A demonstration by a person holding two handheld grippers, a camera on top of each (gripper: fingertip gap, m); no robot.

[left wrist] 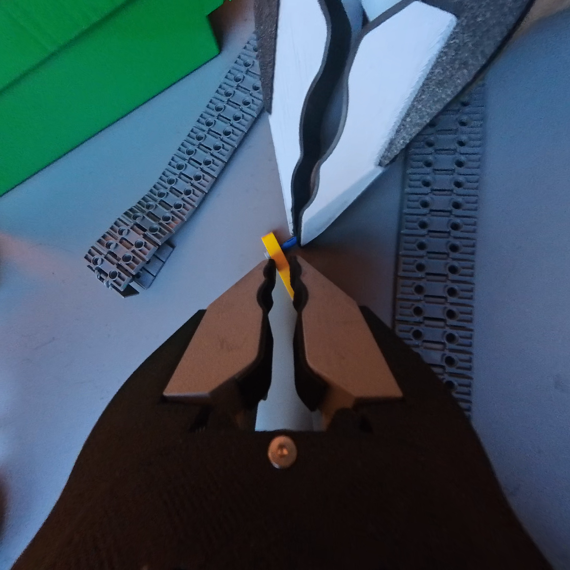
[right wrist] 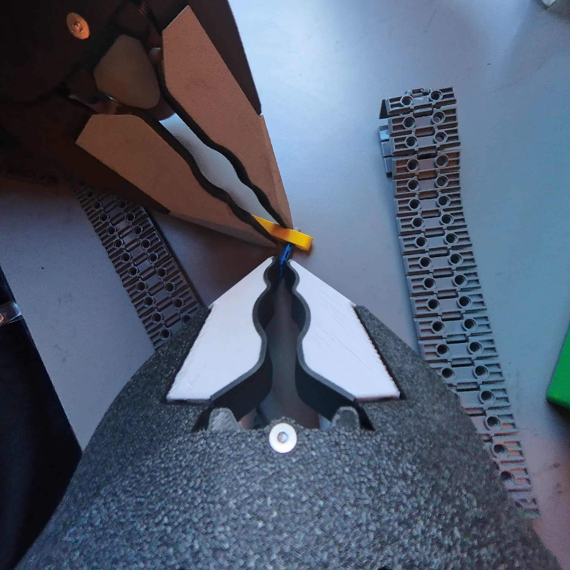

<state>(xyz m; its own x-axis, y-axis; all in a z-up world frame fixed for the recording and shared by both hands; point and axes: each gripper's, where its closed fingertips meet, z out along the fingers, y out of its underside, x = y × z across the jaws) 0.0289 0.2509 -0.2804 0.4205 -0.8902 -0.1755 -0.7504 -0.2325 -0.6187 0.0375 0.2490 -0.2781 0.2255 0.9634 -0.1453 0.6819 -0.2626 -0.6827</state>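
Yellow flat piece (left wrist: 279,262), one, pinched between tan-fingered left gripper (left wrist: 282,262) tips, above grey table (left wrist: 61,339).

Blue pin (right wrist: 285,257), one (small, partly hidden), clamped in nearly closed white-fingered right gripper (right wrist: 281,262), touching the yellow piece at 12 o'clock. Grey track strips, two: one (left wrist: 185,185) at 10 o'clock, one (left wrist: 438,262) at 3 o'clock in left wrist view. Green box (left wrist: 92,77), one, at 11 o'clock.
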